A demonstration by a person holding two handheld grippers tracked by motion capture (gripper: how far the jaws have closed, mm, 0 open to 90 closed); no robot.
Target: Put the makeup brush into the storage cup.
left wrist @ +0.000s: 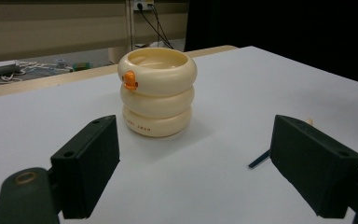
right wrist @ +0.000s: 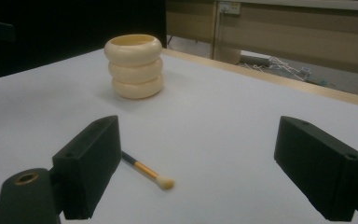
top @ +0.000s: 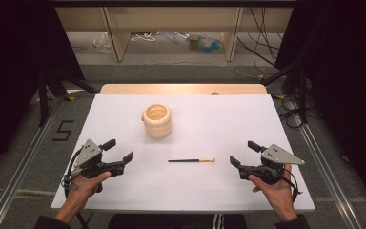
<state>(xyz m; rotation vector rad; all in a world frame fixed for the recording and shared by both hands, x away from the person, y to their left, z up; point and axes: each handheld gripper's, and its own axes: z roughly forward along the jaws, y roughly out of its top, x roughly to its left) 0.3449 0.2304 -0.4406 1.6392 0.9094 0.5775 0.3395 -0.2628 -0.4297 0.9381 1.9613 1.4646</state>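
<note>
High view: two hands hold grippers over the near part of a white table (top: 124,191).
Left gripper (top: 119,150): jaws wide apart, nothing between them, aimed toward the cup.
Right gripper (top: 244,153): jaws wide apart, nothing between them, just right of the brush.
Brush (top: 191,160): flat on the table between the grippers, pale tip toward the right gripper.
Cup (top: 157,120): cream, ringed, upright, beyond the brush, orange beak on its left side.
</note>
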